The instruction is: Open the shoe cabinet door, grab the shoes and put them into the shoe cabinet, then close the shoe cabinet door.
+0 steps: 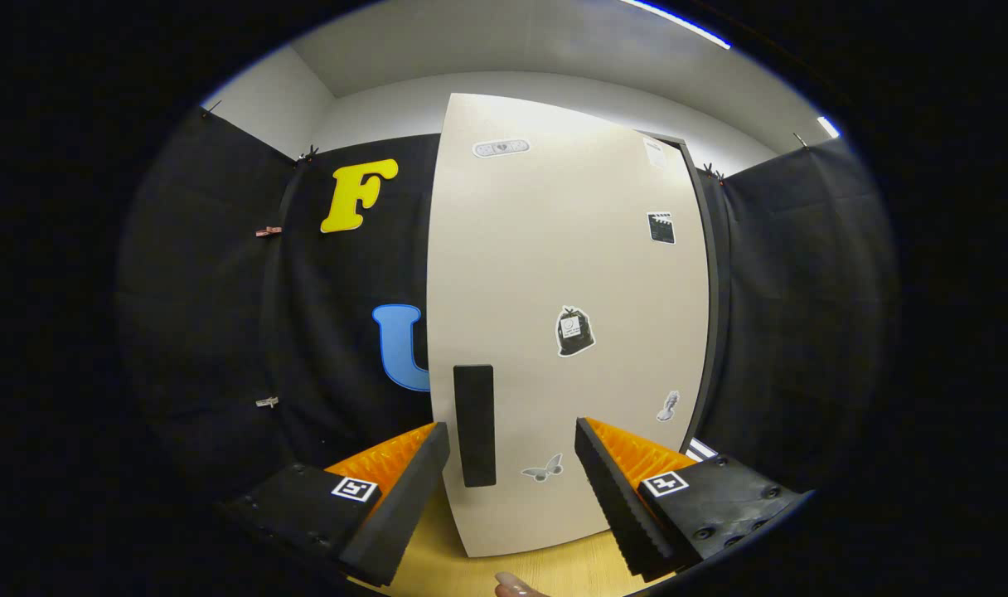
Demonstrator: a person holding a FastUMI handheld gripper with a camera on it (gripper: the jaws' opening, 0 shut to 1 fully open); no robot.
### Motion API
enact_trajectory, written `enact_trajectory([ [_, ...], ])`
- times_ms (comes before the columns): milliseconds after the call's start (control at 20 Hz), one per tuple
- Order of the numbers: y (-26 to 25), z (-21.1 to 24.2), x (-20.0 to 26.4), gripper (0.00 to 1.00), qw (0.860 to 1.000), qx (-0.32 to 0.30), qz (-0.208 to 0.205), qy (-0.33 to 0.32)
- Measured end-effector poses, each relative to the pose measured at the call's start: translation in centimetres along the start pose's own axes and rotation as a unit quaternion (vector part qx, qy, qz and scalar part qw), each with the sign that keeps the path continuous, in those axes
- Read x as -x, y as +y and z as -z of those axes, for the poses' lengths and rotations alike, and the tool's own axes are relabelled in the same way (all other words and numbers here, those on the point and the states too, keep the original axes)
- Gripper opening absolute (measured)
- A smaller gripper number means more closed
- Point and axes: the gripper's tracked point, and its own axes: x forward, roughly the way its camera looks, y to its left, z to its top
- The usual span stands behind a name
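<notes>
Black cloth walled the booth above a pale wooden worktop [504, 572]. The tall beige shoe cabinet door [570, 332] stood shut just ahead, its black vertical handle [475, 424] between the spread-apart claw [512, 439] fingers, lined up for a grip.

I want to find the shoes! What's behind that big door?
Behind the cabinet door you can see only the booth's black cloth and a dark frame edge. The door covers the inside, so shoes can't be seen. The open gripper faces its black handle.

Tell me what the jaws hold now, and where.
Nothing. The gripper is open, with the door's black handle between and just beyond the jaws, untouched.
</notes>
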Motion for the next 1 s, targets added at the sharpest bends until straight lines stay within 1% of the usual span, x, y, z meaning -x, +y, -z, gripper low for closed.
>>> enact_trajectory([
  [200, -0.1, -0.1, -0.2, 0.99, 1.000, 0.006, 0.008, -0.005],
  [500, 0.4, -0.3, -0.3, 0.98, 1.000, 0.015, 0.006, -0.005],
  [1000, -1.1, -0.3, -0.2, 0.98, 1.000, 0.015, 0.023, -0.002],
])
